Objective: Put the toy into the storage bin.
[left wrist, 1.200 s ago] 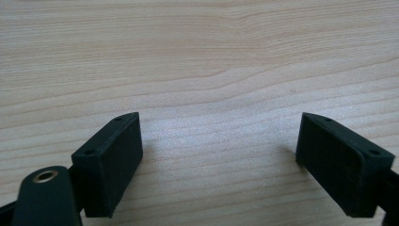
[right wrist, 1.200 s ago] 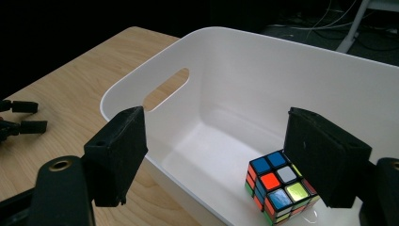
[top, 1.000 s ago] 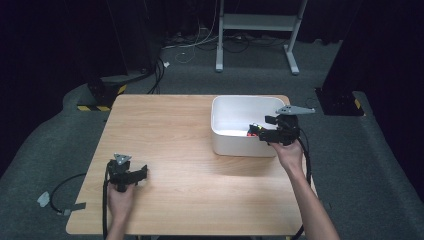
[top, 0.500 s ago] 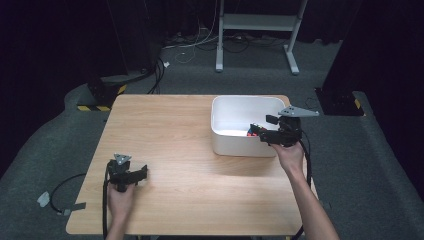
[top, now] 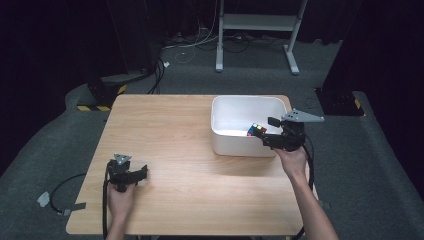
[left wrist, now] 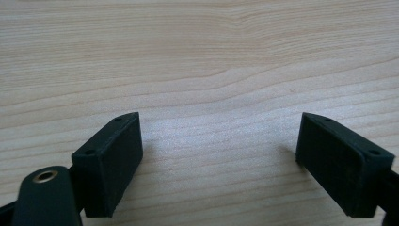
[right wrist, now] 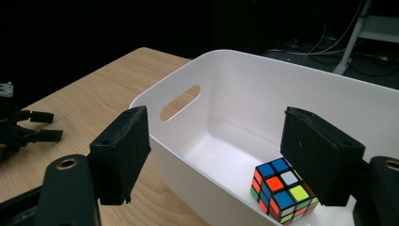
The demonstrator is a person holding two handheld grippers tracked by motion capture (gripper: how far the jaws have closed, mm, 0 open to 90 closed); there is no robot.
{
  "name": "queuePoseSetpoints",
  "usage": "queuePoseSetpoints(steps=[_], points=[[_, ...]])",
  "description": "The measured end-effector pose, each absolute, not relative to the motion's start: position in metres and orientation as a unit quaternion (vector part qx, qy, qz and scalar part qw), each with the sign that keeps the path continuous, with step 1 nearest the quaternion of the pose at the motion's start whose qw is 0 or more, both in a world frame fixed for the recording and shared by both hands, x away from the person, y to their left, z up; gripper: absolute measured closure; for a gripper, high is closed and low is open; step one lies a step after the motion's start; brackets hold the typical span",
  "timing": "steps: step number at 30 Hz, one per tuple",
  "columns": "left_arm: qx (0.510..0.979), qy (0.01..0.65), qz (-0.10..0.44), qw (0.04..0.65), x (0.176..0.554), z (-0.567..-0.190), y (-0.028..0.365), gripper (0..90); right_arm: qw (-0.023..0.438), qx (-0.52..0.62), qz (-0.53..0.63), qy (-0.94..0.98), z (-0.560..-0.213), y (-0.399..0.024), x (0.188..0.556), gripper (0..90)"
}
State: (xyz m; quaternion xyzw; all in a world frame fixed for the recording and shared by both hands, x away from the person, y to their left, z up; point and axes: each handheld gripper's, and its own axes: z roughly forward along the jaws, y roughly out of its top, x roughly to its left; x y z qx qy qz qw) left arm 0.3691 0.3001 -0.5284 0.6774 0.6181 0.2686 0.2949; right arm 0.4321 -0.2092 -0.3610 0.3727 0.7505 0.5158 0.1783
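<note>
Rubik's cube lies on the floor of the white plastic tub, close against the tub's near wall, tilted so that one corner points upward; its visible faces carry blue, orange, white, yellow, green and red stickers. In the high view the cube sits in the tub's near right corner, just ahead of the right gripper. That tub stands on the far right part of the wooden table and has an oval handle slot in one end wall.

The right gripper hovers at the tub's near rim, held by the person's right hand, with its jaws reaching over the wall. Its jaws have just been closing, yet they stand apart with a clear gap; one pad is above the rim and the other hangs just above and beside the cube, which it does not clasp. Whether that pad brushes the cube cannot be told.

The left gripper rests low over the near left part of the table, well apart from the tub, in the person's left hand. In its own view the left gripper has its jaws spread wide with only bare wood grain between them.
</note>
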Motion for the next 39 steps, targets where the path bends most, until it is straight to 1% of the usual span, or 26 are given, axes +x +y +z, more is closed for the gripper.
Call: queuePoseSetpoints(steps=[7,17,22,39], points=[[0.677,0.618,0.269,0.295,0.369,-0.528,0.300,15.3,0.176,0.377,0.525,0.742,-0.363,-0.217,0.425,24.3],[0.677,0.618,0.269,0.295,0.369,-0.528,0.300,15.3,0.174,0.374,0.531,0.740,-0.365,-0.216,0.419,24.4],[0.677,0.618,0.269,0.295,0.369,-0.528,0.300,15.3,0.181,0.371,0.536,0.736,-0.364,-0.217,0.413,24.8],[0.677,0.618,0.269,0.295,0.369,-0.528,0.300,15.3,0.184,0.363,0.542,0.735,-0.363,-0.219,0.402,25.1]])
